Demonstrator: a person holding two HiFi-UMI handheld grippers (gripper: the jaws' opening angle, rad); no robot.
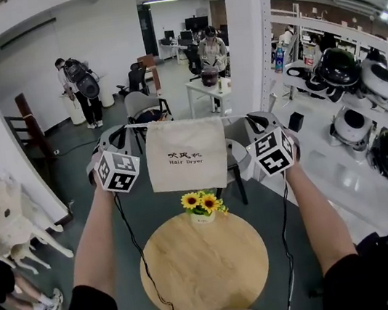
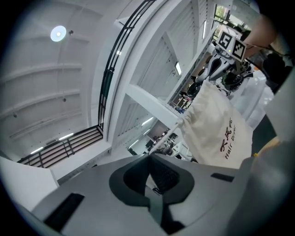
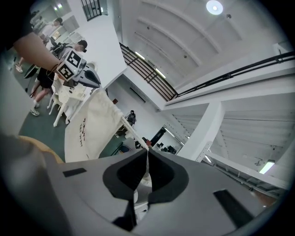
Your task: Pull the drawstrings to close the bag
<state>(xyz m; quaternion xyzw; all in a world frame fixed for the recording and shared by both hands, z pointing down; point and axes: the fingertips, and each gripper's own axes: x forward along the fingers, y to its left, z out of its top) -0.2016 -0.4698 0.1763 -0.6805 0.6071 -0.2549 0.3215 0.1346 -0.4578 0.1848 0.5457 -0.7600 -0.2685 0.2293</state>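
Cream bag (image 1: 186, 153) hangs upright, mouth up, drawstrings (image 3: 132, 130) stretched level.

One bag (image 1: 186, 153), two drawstrings (image 2: 164, 138) (image 3: 134, 133), one at each side, two grippers (image 2: 150, 154) (image 3: 147, 149), one table (image 1: 200, 278), one pot (image 1: 203, 217), two sunflowers (image 1: 191, 201) (image 1: 209, 202), two people standing far behind (image 1: 80, 85) (image 1: 211, 48), one white pillar (image 1: 247, 31), one white desk (image 1: 201, 89)

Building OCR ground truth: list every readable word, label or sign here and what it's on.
"Hair Dryer": printed on the cream bag, clear in the head view.
Chinese characters above it on the bag: too small to read for sure.
Small mark on the flower pot: too small to read.
Cubes on the left gripper and right gripper: square markers only, no words.
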